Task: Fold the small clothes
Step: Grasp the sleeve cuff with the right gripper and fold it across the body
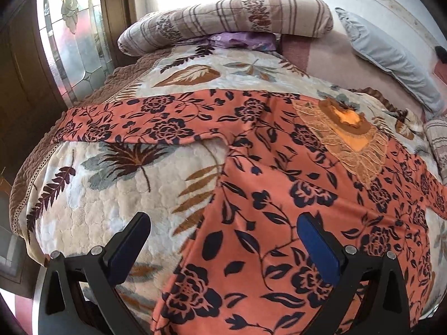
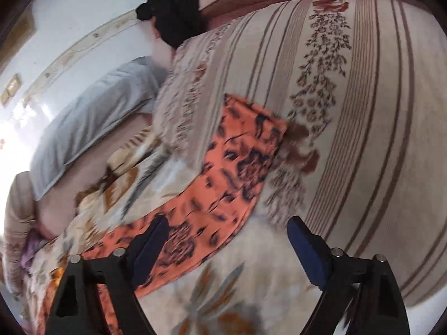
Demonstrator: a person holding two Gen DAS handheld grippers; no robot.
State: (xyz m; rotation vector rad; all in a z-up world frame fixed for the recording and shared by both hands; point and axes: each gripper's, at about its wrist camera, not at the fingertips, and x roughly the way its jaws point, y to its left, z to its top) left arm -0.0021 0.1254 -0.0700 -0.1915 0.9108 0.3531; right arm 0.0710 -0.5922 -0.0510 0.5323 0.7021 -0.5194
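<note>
The orange floral top (image 1: 265, 184) lies spread flat on the bed, over the leaf-patterned quilt (image 1: 92, 195), with its lace collar (image 1: 346, 136) toward the far side and its body running down toward the near edge. One sleeve (image 1: 125, 122) stretches straight out to the left, crosswise to the body; the other sleeve (image 2: 237, 150) reaches out the opposite way, its cuff end riding up onto the striped folded blanket (image 2: 363, 111). The left gripper (image 1: 223, 240) hangs low over the hem end, fingers spread wide and holding nothing, one finger over the bare quilt and the other over the cloth, so the garment's left side edge runs right between them. The right gripper (image 2: 226, 240) hovers just above the far sleeve, also wide and empty, its view blurred; the sleeve lies ahead and to the left of its gap. I would judge each hand nearest its own side, the left to the body edge, the right to that sleeve.
</note>
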